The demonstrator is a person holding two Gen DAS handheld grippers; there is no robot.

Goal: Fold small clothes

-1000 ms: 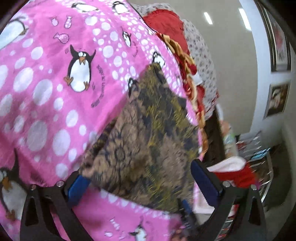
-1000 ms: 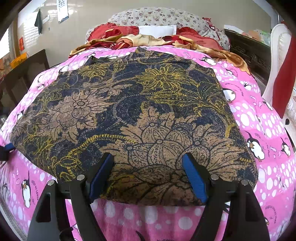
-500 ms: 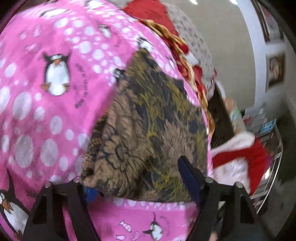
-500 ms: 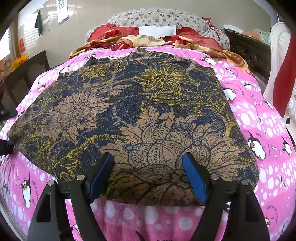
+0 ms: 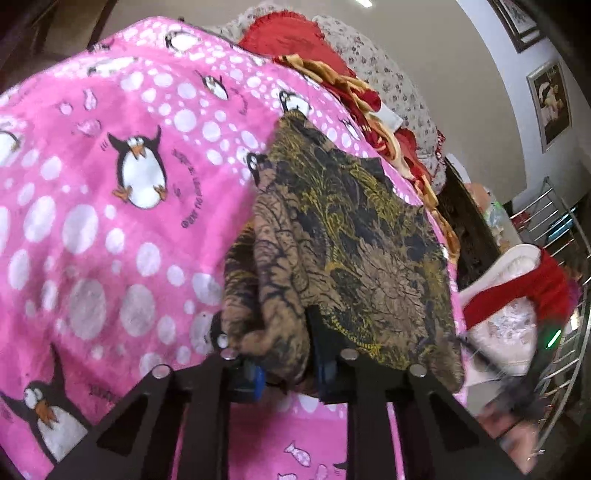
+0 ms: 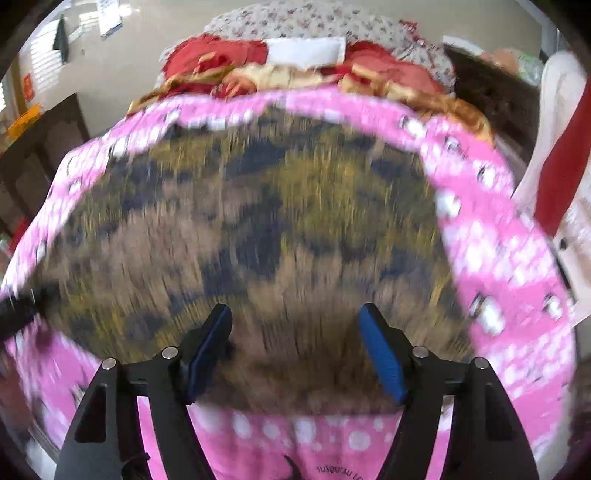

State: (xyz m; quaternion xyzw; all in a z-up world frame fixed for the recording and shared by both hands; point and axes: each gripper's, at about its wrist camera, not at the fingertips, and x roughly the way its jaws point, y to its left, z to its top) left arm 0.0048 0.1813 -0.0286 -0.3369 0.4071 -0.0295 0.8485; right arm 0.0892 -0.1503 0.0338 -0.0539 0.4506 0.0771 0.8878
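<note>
A dark navy cloth with brown and yellow flower print [image 5: 354, 236] lies spread on a pink penguin blanket [image 5: 110, 206]. My left gripper [image 5: 284, 354] is shut on the cloth's near edge, and the bunched fabric stands up between its blue pads. In the right wrist view the same cloth [image 6: 258, 229] is motion-blurred and fills the middle. My right gripper [image 6: 299, 350] is open, its blue pads [image 6: 380, 354] wide apart just above the cloth's near edge and holding nothing.
Red and gold bedding [image 6: 258, 70] and a floral pillow [image 6: 314, 26] lie at the bed's head. A dark wooden bed frame [image 5: 469, 229] runs along the far side. A white chair with red cloth [image 5: 517, 295] and a metal rack [image 5: 569, 229] stand beyond it.
My left gripper has closed on the cloth's edge and gathered it up. My right gripper stays open, and its view has gone blurred as it moves back from the cloth.
</note>
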